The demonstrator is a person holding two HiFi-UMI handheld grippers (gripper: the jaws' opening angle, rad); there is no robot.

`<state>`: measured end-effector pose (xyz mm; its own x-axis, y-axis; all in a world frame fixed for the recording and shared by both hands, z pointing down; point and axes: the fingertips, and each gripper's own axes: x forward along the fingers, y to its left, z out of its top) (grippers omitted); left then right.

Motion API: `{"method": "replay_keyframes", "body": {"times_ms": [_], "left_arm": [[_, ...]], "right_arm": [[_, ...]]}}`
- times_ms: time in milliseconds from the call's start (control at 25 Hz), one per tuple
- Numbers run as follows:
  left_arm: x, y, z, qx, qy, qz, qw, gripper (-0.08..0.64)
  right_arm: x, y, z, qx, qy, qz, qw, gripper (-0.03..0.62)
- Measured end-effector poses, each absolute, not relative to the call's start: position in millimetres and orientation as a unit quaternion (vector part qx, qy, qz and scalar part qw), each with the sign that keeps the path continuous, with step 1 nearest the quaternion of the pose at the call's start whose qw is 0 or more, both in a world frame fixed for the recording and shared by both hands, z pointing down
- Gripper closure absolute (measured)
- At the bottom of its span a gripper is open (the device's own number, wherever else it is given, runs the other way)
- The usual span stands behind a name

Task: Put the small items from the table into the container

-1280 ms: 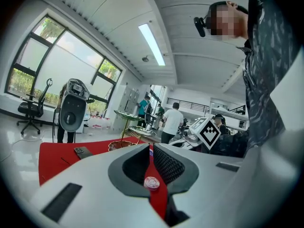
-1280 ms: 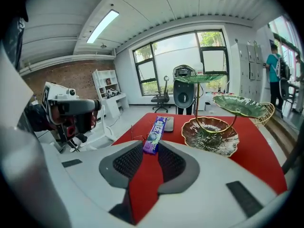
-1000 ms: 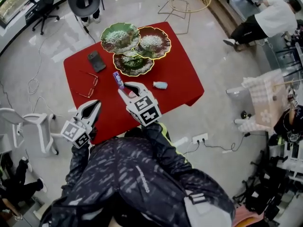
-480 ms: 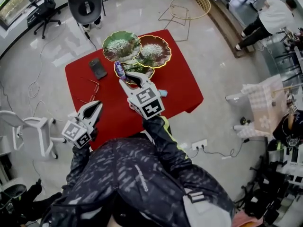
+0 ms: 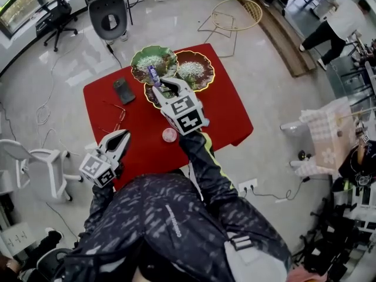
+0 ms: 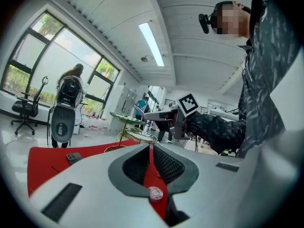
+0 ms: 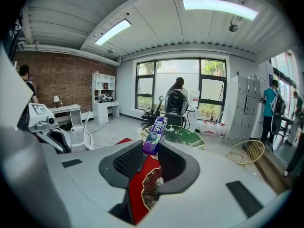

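Observation:
My right gripper [image 5: 160, 82] [image 7: 151, 148] is shut on a purple snack packet [image 5: 153, 74] [image 7: 155, 134], which stands up out of its fingertips. It hangs over the three leaf-shaped plates at the far side of the red table [image 5: 223, 107]: a green one [image 5: 150, 57] [image 7: 183, 137], a gold-rimmed one [image 5: 197, 69], and a lower one [image 5: 150, 96] [image 7: 151, 186] under the jaws. A small pink round item [image 5: 169, 135] [image 6: 154, 192] lies on the cloth. My left gripper [image 5: 119, 138] [image 6: 151, 148] is near the table's front left edge, shut and holding nothing.
A dark phone [image 5: 123, 90] and a pair of glasses [image 5: 116, 115] lie on the left part of the table. An office chair [image 5: 108, 13] and a gold wire chair [image 5: 235, 10] stand beyond it, and a white chair [image 5: 35, 163] stands at left. A person [image 5: 338, 22] is at top right.
My right gripper has carried the purple packet up and away from me, from mid-table to over the plates. The pink round item has come into view. The left gripper has stayed in place.

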<state>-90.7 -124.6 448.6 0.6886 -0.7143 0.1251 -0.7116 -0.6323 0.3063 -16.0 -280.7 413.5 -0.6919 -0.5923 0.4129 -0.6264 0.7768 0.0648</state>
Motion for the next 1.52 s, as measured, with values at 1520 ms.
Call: {"method": "replay_keyframes", "body": {"times_ms": [1520], "left_arm": [[-110, -111, 446, 0.894, -0.415, -0.017, 0.165, 0.531]], "right_arm": [[-27, -336, 435, 0.315, -0.904, 0.012, 0.289, 0.451]]}}
